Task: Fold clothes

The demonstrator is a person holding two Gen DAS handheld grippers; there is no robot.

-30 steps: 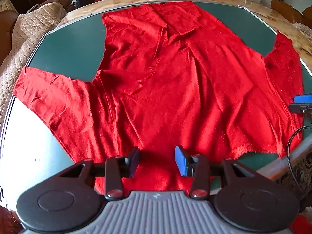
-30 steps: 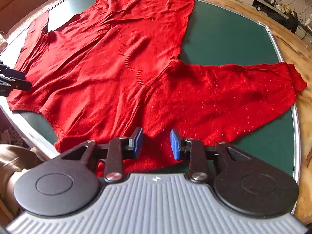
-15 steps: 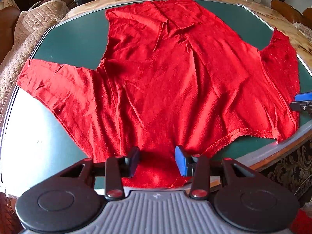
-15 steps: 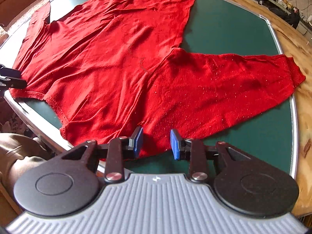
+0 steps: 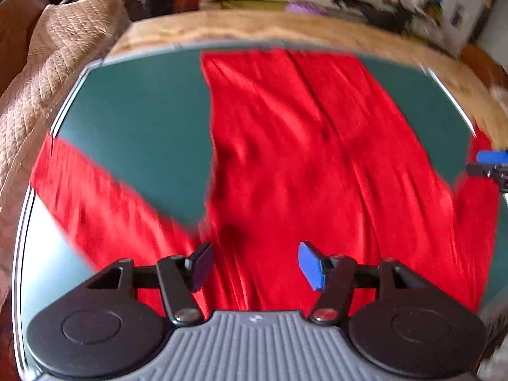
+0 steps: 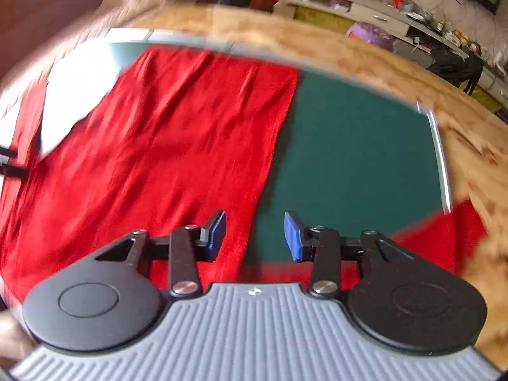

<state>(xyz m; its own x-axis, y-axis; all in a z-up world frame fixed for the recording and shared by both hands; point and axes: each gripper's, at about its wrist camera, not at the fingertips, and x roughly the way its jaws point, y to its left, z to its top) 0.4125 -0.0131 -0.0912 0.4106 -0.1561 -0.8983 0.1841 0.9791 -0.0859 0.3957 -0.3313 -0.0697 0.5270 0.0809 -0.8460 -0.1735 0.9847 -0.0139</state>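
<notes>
Red long-sleeved garment: we record it spread flat on the green surface of the bench, body running away from both cameras, fabric creased in long folds. Both views are motion-blurred, so knit, hem and neckline cannot be made out.

Sleeves: in the left wrist view one sleeve runs out to the left across the green surface towards the bench edge. In the right wrist view the other sleeve reaches to the right, its end lying at the wooden border.

Left tool: we note the jaws standing wide apart with nothing between them, poised over the near part of the garment's body. Contact with the cloth cannot be told.

Right tool: jaws likewise parted and empty, set over the garment's side edge, one finger above red cloth, the other above bare green. Its blue-padded tip also shows at the right edge of the left wrist view.

Surroundings: a tan quilted cover lies left of the bench; cluttered shelving stands beyond it.
</notes>
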